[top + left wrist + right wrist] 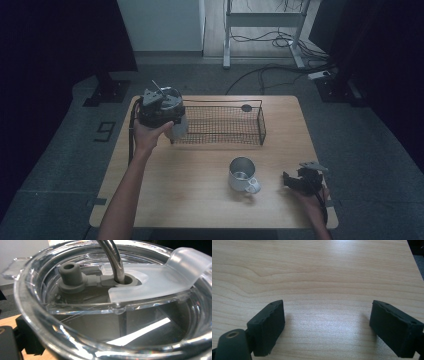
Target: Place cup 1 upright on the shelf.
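Observation:
My left gripper (159,111) is held up at the left end of the wire basket (262,125), shut on a tumbler (176,126) with a pale body. Its clear lid (140,285) sits very close in the left gripper view, with a metal straw (113,260) through a grey seal; one black jaw shows at the lower left. The straw (156,87) pokes up past the gripper. A metal mug (242,174) with a white handle stands in the middle of the table. My right gripper (295,181) (327,325) rests low over the wood at the right, open with nothing between its jaws.
The black wire basket lies along the far half of the wooden table (200,205), with a small dark round thing (246,108) at its back right. Bare wood (312,270) stretches ahead of the right gripper. Cables and desk legs (227,45) are on the floor beyond.

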Demonstrator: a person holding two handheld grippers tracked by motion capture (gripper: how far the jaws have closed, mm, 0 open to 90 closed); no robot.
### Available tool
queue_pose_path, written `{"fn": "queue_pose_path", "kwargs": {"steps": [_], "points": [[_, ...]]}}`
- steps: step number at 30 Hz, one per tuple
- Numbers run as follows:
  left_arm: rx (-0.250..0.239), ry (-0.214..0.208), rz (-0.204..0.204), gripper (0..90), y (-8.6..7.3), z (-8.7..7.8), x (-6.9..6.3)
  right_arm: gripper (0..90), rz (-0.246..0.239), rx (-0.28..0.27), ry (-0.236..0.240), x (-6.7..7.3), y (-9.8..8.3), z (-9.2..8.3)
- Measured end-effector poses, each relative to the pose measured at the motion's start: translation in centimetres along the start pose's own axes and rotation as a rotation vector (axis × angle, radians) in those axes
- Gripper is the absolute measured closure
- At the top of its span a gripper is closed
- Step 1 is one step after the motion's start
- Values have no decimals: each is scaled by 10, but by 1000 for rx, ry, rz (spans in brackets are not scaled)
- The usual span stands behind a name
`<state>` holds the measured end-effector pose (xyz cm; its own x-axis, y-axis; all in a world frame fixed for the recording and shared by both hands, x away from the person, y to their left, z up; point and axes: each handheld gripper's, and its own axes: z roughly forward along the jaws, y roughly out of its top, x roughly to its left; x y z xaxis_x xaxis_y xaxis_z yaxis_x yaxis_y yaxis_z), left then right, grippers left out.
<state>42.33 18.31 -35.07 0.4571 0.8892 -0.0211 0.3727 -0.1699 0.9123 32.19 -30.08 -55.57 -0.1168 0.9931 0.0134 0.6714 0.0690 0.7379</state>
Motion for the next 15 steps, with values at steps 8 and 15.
{"fn": "queue_pose_path", "kwargs": {"steps": [8,15], "points": [[5,-7,1,40,5,10,-4,125,-1,0,0,0,0,0],[8,-10,2,40,8,17,-6,125,-1,0,0,0,0,0]]}}
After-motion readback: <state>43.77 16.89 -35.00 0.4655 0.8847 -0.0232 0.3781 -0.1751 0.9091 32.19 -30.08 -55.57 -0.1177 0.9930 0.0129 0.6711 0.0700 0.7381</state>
